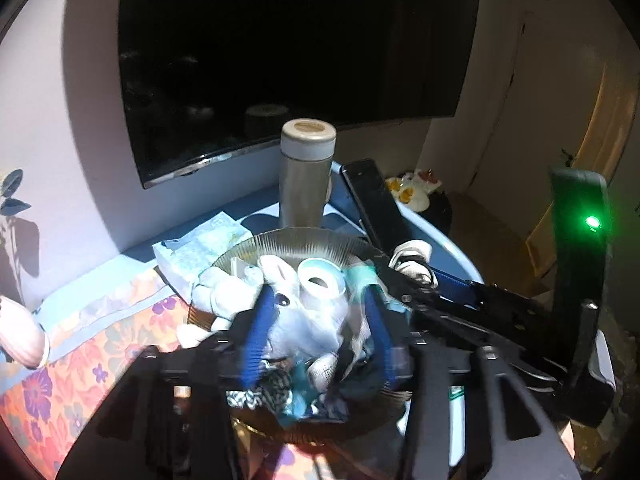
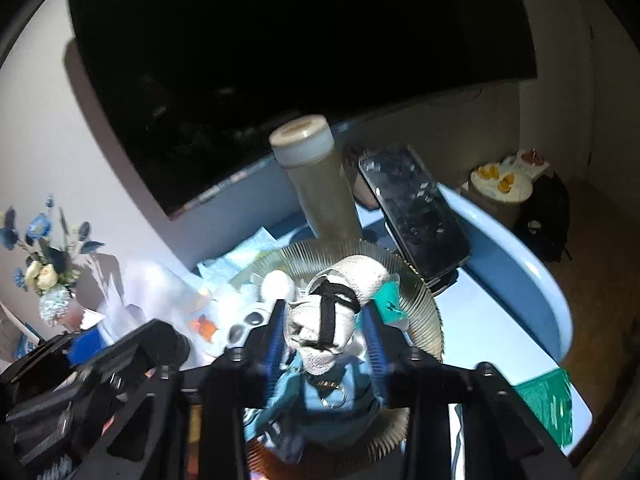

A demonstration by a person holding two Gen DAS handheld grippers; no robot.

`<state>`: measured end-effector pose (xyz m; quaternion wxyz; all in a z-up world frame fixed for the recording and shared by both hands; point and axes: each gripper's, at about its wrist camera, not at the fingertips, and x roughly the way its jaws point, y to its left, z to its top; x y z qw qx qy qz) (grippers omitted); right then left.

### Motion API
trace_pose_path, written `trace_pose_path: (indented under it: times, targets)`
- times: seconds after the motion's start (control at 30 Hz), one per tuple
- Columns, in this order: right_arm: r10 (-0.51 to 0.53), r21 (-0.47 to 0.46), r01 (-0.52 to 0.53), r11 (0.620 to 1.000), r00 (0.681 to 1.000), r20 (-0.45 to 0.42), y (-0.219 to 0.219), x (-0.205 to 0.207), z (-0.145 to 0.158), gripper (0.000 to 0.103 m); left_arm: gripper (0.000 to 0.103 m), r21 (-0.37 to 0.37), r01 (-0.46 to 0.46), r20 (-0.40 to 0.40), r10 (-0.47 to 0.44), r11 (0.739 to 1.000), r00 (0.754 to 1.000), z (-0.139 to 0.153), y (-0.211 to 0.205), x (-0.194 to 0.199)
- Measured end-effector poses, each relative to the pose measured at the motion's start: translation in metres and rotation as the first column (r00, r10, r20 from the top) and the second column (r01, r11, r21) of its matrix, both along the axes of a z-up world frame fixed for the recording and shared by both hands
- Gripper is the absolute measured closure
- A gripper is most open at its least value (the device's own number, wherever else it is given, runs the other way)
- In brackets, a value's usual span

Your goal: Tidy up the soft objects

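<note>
Soft items fill a ribbed glass bowl [image 1: 304,240]: a white plush toy [image 1: 296,316] sits between the left gripper [image 1: 320,296]'s parted blue fingers, contact unclear. The right gripper [image 2: 326,312] pinches a knitted cream sock bundle [image 2: 324,328] with black band; smooth metal flask [image 2: 320,184] at twelve o'clock.

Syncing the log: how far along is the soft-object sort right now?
Done: several soft items already sit piled in the ribbed glass bowl, including a white plush toy. In hand: the right gripper holds a cream sock bundle with a black band over the bowl; the left gripper straddles the pile, grip unclear. Left: releasing the bundle. Nothing soft shows loose outside the bowl.
</note>
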<state>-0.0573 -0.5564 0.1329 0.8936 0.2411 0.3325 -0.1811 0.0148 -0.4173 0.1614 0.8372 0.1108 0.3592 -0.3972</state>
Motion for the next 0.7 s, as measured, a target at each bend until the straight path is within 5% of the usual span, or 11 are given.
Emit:
trace_pose_path:
  times: [0.07, 0.43, 0.7]
  targets:
    - [-0.013, 0.009, 0.013, 1.000, 1.000, -0.026, -0.010, 0.009, -0.009, 0.043, 0.032, -0.007, -0.010, -0.005, 0.010, 1.000, 1.000, -0.003, 0.000, 0.007]
    - [0.024, -0.003, -0.024, 1.000, 0.998, -0.050, 0.004, 0.001, -0.020, 0.043, 0.032, -0.046, 0.024, -0.006, -0.024, 0.999, 1.000, -0.001, 0.016, -0.001]
    - [0.047, -0.059, -0.046, 0.997, 0.999, 0.016, 0.044, -0.033, 0.020, 0.043, 0.032, -0.084, 0.021, 0.192, -0.004, 0.996, 0.981, 0.051, 0.078, -0.061]
